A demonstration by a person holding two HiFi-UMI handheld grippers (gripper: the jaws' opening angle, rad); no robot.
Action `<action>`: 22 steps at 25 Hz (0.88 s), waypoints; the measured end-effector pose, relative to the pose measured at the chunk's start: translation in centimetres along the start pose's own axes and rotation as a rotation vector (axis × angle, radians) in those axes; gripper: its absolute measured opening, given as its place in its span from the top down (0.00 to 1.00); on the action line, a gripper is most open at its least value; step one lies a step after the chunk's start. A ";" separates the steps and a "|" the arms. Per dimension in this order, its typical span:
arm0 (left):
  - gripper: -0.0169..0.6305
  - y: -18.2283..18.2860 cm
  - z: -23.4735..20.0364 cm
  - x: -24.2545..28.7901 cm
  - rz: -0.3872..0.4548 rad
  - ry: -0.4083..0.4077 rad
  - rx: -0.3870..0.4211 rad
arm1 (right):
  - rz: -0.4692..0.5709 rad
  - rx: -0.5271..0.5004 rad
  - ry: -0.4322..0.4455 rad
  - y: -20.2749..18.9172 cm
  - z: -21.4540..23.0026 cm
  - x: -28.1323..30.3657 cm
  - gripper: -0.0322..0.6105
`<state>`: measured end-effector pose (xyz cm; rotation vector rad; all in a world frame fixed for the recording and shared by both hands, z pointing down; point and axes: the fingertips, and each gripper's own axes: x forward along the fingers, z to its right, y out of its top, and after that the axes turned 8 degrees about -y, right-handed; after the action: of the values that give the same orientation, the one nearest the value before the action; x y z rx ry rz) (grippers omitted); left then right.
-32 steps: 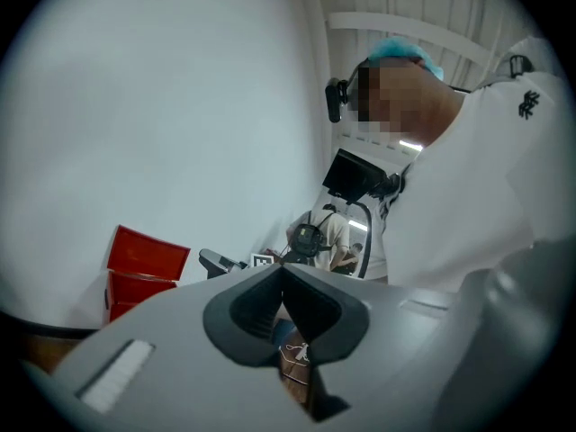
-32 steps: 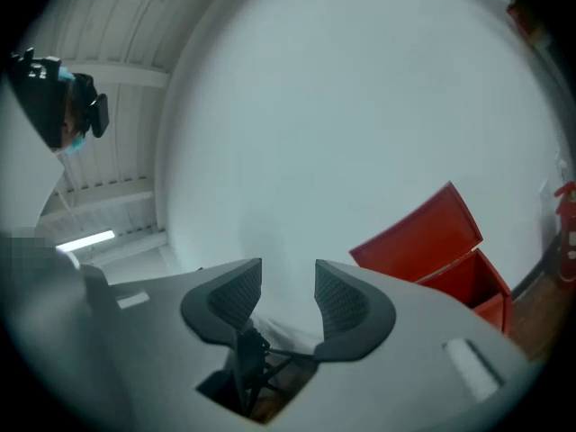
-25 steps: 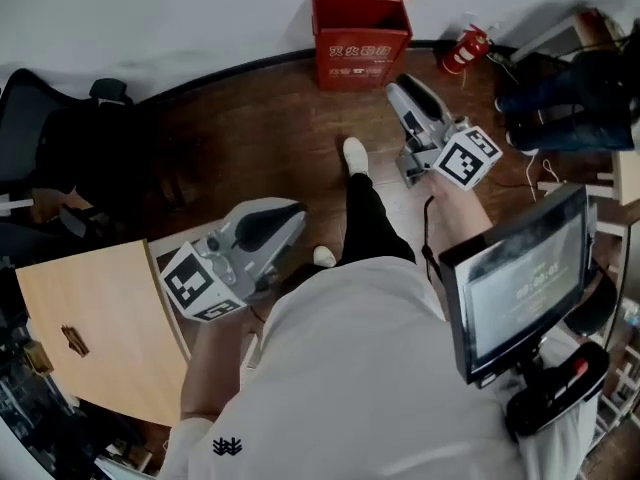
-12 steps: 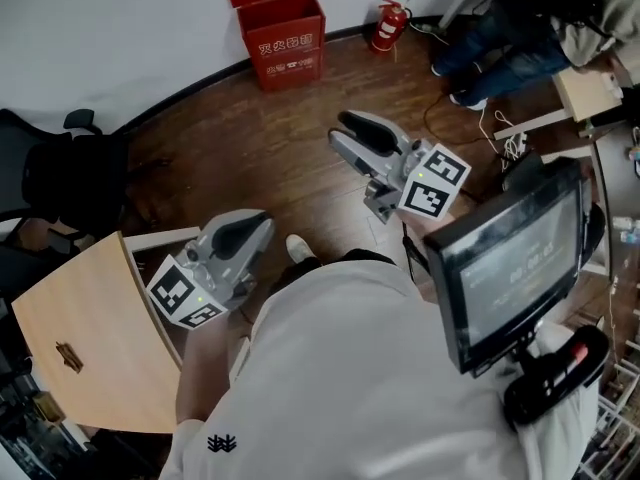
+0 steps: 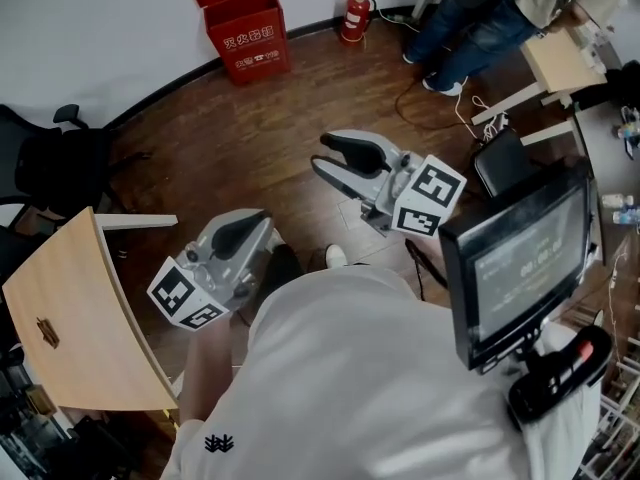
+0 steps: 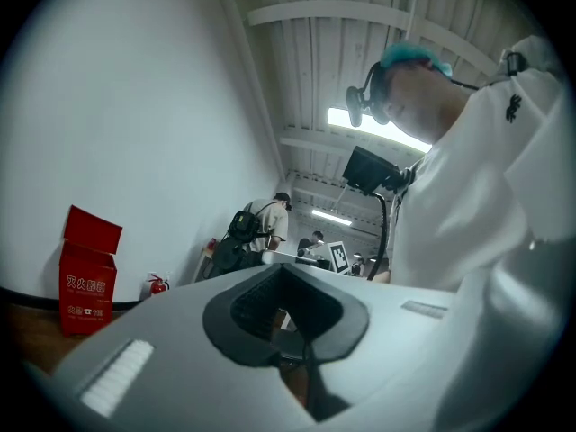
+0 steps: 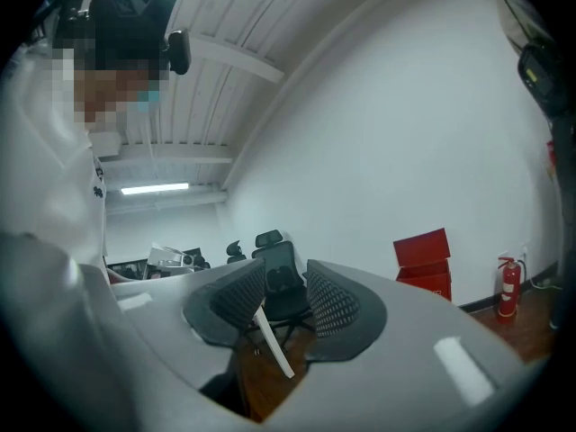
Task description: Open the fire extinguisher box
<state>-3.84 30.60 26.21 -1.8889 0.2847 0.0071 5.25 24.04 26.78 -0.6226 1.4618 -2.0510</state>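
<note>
The red fire extinguisher box (image 5: 245,23) stands on the wood floor against the white wall, its lid raised; it also appears far off as the red box (image 6: 87,282) and the red box (image 7: 423,261). My right gripper (image 5: 330,156) is held in mid-air well short of the box and points left. Its jaws (image 7: 286,300) are apart with nothing between them. My left gripper (image 5: 250,226) hangs lower, close to my body. A narrow gap shows in the left gripper (image 6: 286,306), and it holds nothing.
A red fire extinguisher (image 5: 353,15) stands by the wall right of the box. A person in jeans (image 5: 470,23) is at the top right beside a wooden stool (image 5: 560,63). A black office chair (image 5: 60,158) and a wooden board (image 5: 75,328) are at my left.
The view has swung, so the box and extinguisher now sit farther off and to the upper left. My right gripper has drawn back from the box and swung leftward. The left gripper stays low.
</note>
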 end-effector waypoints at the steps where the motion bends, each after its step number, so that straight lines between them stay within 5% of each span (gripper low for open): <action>1: 0.98 -0.3 0.6 0.2 -0.002 0.001 -0.001 | 0.001 -0.007 0.002 0.1 -0.3 -0.7 0.73; 9: 0.98 -1.1 5.8 0.7 -0.004 0.002 0.018 | 0.038 -0.034 0.017 0.6 -3.6 -5.5 0.73; 22: 0.98 -1.6 5.6 1.0 -0.004 -0.009 0.003 | 0.047 -0.047 0.011 0.9 -4.2 -6.6 0.74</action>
<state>-1.81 36.09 25.65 -1.8864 0.2745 0.0126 7.62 31.07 24.26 -0.5906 1.5206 -1.9929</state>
